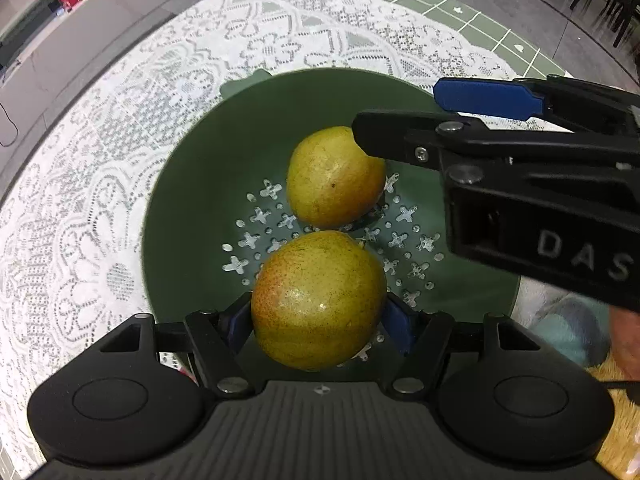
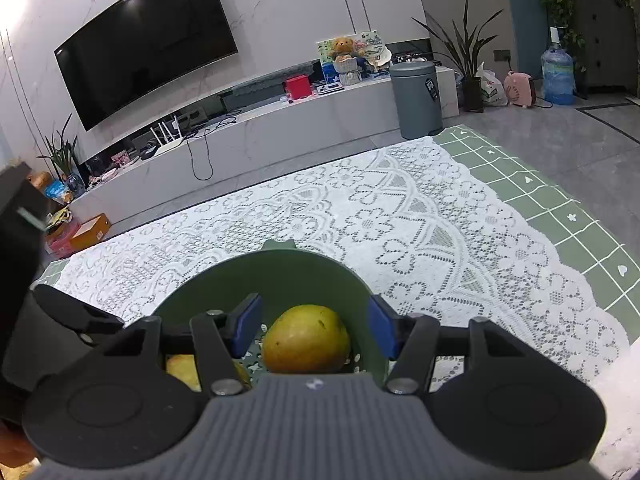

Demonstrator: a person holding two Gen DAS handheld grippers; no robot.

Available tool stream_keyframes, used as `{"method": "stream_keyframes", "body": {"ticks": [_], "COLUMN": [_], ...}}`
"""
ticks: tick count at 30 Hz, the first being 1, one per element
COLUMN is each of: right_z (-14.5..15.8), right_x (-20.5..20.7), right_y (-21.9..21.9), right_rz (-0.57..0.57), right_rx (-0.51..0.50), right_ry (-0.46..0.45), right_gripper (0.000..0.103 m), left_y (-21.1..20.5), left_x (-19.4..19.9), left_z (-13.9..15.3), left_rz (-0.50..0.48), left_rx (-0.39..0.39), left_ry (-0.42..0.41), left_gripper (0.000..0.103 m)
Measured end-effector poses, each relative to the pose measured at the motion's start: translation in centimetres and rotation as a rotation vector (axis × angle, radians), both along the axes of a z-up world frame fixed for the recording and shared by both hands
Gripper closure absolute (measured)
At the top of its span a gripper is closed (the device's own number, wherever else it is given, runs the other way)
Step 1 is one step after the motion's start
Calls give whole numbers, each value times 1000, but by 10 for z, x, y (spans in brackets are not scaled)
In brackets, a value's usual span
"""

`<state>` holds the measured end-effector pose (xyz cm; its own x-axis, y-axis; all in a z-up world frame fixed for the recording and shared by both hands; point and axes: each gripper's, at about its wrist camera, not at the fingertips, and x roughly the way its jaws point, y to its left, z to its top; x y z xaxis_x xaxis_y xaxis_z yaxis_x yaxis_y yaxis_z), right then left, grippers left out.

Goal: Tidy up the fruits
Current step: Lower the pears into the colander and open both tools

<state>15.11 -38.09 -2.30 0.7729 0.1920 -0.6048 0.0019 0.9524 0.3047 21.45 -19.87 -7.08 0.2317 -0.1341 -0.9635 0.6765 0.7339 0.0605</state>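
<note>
Two pears concern us, both inside the green bowl (image 1: 192, 184) on the lace cloth (image 1: 120, 140). Nearest to us, the left claw (image 1: 318, 318) is clamped on the near pear (image 1: 318, 300): its blue pads (image 1: 238, 326) press the fruit on either side at its widest part, and the pear hangs low over the bowl's pierced bottom. We judge this pear to be firm and fairly weighty for its size, with smooth, glossy skin that could slide between flat pads, so a hold across the broad middle, as now, seems right; a hard squeeze would likely bruise the flesh, and the narrow stem end would give poor purchase. Just beyond it, the far pear (image 1: 336, 178) rests on the bottom of the bowl, close to the near one, though we cannot tell whether they touch. The right claw (image 2: 312, 330) reaches in from the right above that far pear with its jaws moderately apart; from its own camera the pear (image 2: 306, 340) sits between and below the pads with clear gaps on both sides, so nothing is held there. Farther off, the green checked mat (image 1: 460, 4) shows past the edge of the lace
</note>
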Motion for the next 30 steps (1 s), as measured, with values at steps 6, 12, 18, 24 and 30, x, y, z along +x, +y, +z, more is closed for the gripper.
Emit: {"method": "stream_keyframes", "body": {"ticks": [6,12,18,24,30], "right_z": [-3,-5,-7,-11,-10], "right_x": [3,6,9,12,12], "right_y": [-1,0,2,0,-3], "right_rz": [6,19,31,25,19], "right_rx": [5,7,1,12,35], "right_ry": [9,26,36,54,33], "right_gripper": [47,46,41,41,41], "left_y": [-7,-5,-11,-13,-16], "left_x": [2,0,0,3,8], "left_z": [-12,-17,-22,-26,-26], "left_rz": [17,26,23,24,27], "left_rx": [37,40,64,57,60], "left_ry": [24,24,18,33,65], "left_gripper": [26,26,25,25,25]}}
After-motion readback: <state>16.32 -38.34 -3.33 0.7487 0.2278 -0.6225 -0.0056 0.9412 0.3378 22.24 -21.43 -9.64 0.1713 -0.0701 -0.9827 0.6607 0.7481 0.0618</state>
